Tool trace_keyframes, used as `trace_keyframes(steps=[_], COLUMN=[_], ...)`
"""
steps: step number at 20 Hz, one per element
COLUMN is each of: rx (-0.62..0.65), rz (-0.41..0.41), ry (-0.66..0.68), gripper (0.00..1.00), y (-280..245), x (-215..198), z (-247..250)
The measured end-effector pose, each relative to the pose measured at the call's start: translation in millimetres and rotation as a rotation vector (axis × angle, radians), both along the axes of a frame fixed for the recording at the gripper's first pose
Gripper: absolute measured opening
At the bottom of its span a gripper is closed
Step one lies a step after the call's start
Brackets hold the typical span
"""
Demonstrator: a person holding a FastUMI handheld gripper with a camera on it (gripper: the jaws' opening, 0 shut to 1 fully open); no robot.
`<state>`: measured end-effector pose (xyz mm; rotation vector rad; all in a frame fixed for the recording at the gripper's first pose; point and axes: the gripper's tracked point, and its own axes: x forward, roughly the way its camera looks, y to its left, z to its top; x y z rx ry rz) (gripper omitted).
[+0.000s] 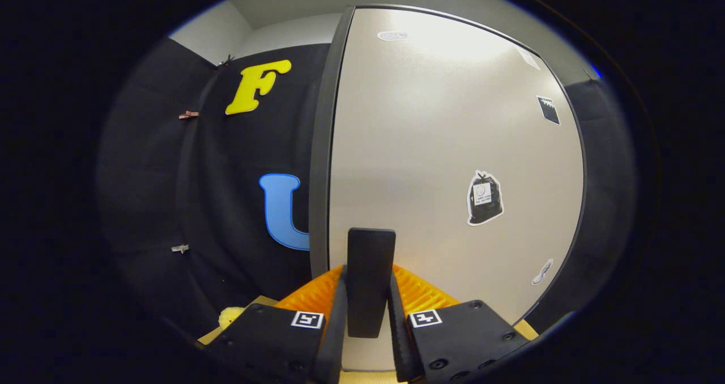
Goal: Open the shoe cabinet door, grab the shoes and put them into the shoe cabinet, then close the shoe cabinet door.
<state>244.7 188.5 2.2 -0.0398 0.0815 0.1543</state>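
Observation:
The shoe cabinet door [453, 123] is a pale panel with a dark frame and several stickers, right in front of me. A black upright handle [371, 248] stands out from its lower part. My gripper [368, 279] is shut on that handle, one finger pressing on each side. The door's dark left edge [322, 146] is visible; I cannot tell whether the door is closed or slightly ajar. A small fluffy yellow thing [229, 316], possibly part of a shoe, peeks out low beside the left finger.
The booth's black cloth wall [226, 203] hangs to the left of the door and behind it. A strip of tan surface [257, 303] lies below near the yellow thing.

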Motion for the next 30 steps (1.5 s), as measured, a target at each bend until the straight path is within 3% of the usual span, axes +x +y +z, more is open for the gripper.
trace_keyframes(steps=[2,9,17,30], rx=[0.040,0.067,0.074,0.080], rz=[0.007,0.057,0.143,0.126], ry=[0.017,0.061,0.074,0.056], gripper=[0.40,0.14,0.13,0.13], y=[-2,-6,-45,-125], x=[0,-23,-107,-193], z=[-2,-3,8,22])
